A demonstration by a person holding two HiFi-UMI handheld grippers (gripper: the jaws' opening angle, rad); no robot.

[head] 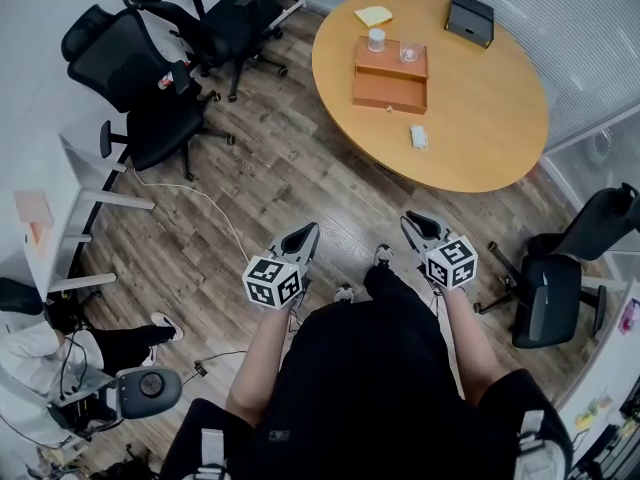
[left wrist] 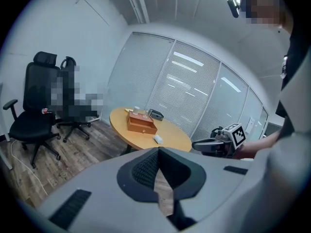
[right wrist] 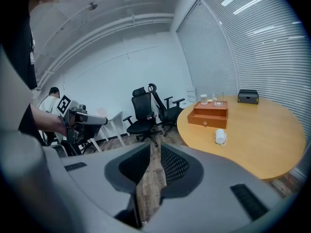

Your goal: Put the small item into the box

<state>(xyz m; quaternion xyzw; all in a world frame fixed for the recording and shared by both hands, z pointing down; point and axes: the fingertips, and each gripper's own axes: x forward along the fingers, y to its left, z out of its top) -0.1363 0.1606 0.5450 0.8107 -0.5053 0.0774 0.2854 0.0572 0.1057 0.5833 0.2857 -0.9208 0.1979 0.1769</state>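
Clearance: a round wooden table (head: 490, 118) stands ahead of the person, its near edge curving toward the right gripper's side. Bare plank floor (head: 290, 168) lies open between the person and that edge. Black office chairs (head: 150, 98) crowd the far left, and a white cable (head: 215, 203) trails across the floor from that side. Another black chair (head: 545, 293) stands at the right, just beside the table's rim. A white desk (head: 60, 218) borders the left, with a seated person (head: 40, 358) below it.

Task items: the small white item (head: 418, 137) lies on the table near its front edge, just in front of the orange-brown box (head: 390, 86) and apart from it. Two glasses (head: 376, 39) stand on top of the box. A yellow pad (head: 374, 15) and a black case (head: 470, 18) lie farther back.

Grippers: the left gripper (head: 305, 233) and right gripper (head: 418, 223) are held over the floor, well apart from the item, which lies ahead, closer to the right gripper's line. The left gripper's jaws meet at the tips with nothing between them. The right gripper's jaws stand a narrow slit apart, showing only floor through the gap.

Markings: each gripper's cube (head: 272, 281) carries black-and-white square markers. Print elsewhere is too small to read.
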